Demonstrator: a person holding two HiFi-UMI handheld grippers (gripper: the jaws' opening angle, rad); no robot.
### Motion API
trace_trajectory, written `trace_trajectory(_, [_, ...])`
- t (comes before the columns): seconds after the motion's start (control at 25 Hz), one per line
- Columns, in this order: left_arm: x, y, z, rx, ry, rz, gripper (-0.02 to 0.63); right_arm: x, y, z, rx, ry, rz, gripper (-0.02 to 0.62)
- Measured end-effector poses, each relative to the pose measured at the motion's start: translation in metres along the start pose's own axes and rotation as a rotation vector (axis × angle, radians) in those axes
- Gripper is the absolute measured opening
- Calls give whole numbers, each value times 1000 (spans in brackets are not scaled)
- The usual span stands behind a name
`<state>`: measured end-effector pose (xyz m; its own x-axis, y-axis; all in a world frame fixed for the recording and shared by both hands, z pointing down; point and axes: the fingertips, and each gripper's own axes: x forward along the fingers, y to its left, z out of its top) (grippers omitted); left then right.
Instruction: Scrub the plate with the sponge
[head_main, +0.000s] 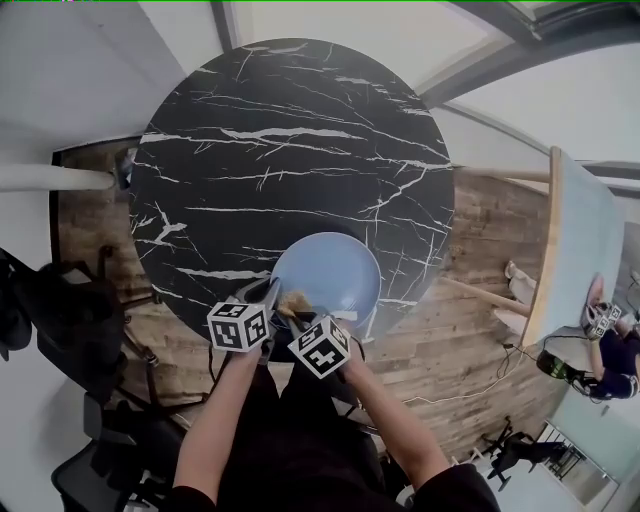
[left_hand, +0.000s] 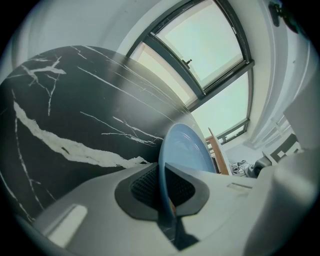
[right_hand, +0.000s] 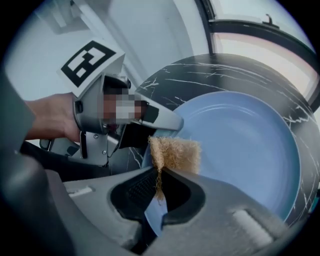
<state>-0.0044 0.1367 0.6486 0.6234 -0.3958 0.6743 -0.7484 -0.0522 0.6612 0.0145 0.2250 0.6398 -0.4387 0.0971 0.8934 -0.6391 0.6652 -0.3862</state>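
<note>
Black marble-veined round table (head_main: 290, 150), with one pale blue round plate (head_main: 330, 275) resting on it; the table's near edge lies just below the plate's near rim. Whether the plate lies flat or is tipped up a little cannot be told.

- Left gripper (head_main: 268, 295): clenched on the plate's near-left rim. Its own view shows the rim edge-on between the two dark ribbed pads (left_hand: 145, 185), which press on it.
- Right gripper (head_main: 292, 308): grasping a tan fibrous sponge (right_hand: 175, 154), with the jaws closed on its lower end. The free end stands out over the plate's near rim, just beside the left gripper's tip. Contact with the plate's surface is not clear.

Step in hand, as judged: the plate is steadied and the sponge is brought to its near rim. The scrub itself looks barely begun, as most of the blue face lies open beyond the sponge.

Next move, as judged: press the sponge's free end flat on the plate and sweep it toward the centre and far rim. The left clamp must hold firm so the plate does not slide.

Count: one plate, one sponge, two grippers, one marble table.
</note>
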Motion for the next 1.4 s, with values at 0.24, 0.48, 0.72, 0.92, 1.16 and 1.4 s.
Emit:
trace_trajectory(0.24, [-1, -1, -1, 15, 9, -1, 20, 1, -12, 0, 3, 4, 5, 21])
trace_trajectory(0.48, [-1, 0, -1, 25, 17, -5, 20, -15, -53, 4, 54, -16, -38, 21])
trace_trajectory(0.72, [0, 0, -2, 19, 17, -7, 20, -31, -90, 4, 101, -36, -90, 21])
trace_trajectory(0.92, [-1, 0, -2, 14, 18, -9, 20, -40, -113, -1, 152, -43, -125, 21])
trace_trajectory(1.16, [0, 1, -1, 10, 16, -11, 21, -52, -138, -8, 210, -51, -180, 21])
trace_trajectory(1.4, [-1, 1, -1, 7, 8, -4, 20, -67, -165, -19, 213, -27, -328, 21])
